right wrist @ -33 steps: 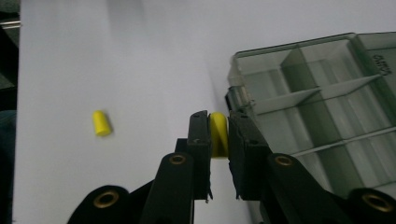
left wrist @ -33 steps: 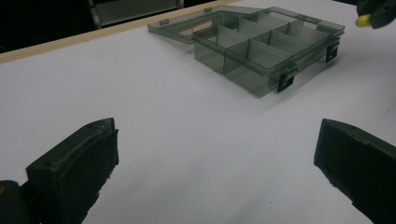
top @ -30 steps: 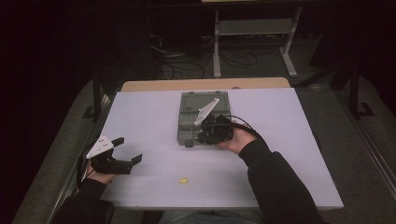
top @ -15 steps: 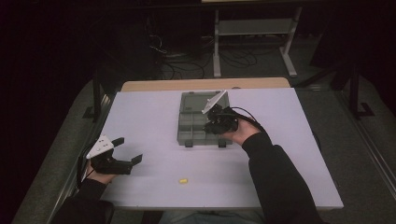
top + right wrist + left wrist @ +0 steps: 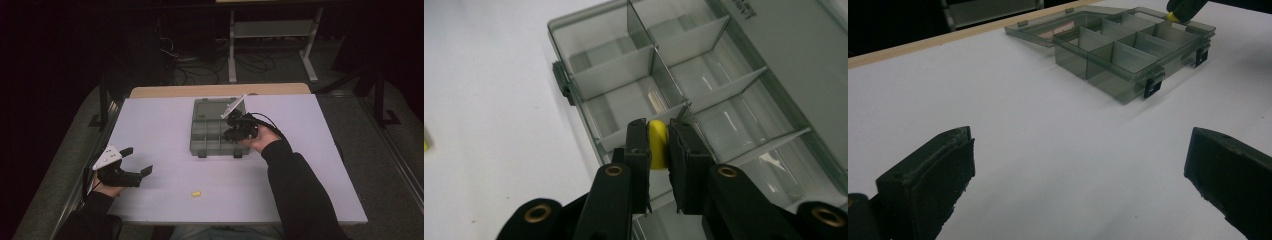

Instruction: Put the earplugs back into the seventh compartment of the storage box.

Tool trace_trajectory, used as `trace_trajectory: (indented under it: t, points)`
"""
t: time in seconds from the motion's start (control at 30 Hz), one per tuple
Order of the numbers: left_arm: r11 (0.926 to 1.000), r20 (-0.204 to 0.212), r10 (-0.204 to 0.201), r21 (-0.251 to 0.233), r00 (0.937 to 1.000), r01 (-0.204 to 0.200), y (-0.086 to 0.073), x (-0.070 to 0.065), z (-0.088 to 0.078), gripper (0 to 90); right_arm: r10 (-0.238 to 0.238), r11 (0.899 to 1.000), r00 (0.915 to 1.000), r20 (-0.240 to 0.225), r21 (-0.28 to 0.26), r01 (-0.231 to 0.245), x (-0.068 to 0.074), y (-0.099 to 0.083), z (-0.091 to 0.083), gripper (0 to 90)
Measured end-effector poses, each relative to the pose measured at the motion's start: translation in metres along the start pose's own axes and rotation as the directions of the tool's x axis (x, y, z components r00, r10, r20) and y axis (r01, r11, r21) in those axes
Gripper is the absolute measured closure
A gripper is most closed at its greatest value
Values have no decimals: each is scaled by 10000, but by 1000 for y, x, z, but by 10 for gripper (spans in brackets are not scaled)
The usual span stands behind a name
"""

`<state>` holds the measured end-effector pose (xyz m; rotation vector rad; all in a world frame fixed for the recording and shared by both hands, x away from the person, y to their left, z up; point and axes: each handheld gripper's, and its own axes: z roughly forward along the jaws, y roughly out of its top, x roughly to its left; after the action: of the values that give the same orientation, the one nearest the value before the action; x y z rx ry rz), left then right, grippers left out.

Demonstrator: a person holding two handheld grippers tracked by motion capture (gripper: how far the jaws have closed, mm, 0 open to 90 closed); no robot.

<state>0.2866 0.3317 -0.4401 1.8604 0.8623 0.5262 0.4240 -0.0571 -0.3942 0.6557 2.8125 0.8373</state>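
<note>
A grey see-through compartment box lies open mid-table, its lid folded flat behind it. My right gripper hovers over the box's right side, shut on a small yellow piece. The piece hangs above a divider between compartments. From the left gripper view the same yellow piece is at the far corner of the box. My left gripper rests at the table's left front, jaws wide apart with nothing between them. A second yellow piece lies loose on the table.
The white table ends in a wooden strip at the back. Beyond it is a dark floor with cables and a metal stand. The person's dark sleeve crosses the right front of the table.
My right gripper has moved a little farther over the box with the yellow piece in it. The left gripper has stayed put.
</note>
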Motion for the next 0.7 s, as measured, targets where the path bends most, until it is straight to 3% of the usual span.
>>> trace_trajectory:
  t: [0.4, 0.67, 0.7]
  points:
    - [10000, 45, 17, 28, 10000, -17, 0, 0, 0, 0, 161, 9970, 9998, -154, 762, -149, -4, -2, 24, 775]
    - [10000, 49, 30, 50, 10000, -30, 0, 0, 0, 0, 30, 9987, 10000, -36, 513, -28, -1, -1, 15, 419]
    - [10000, 56, 18, 61, 10000, -18, 0, 0, 1, 0, 30, 9987, 10000, -36, 513, -28, -1, -1, 15, 419]
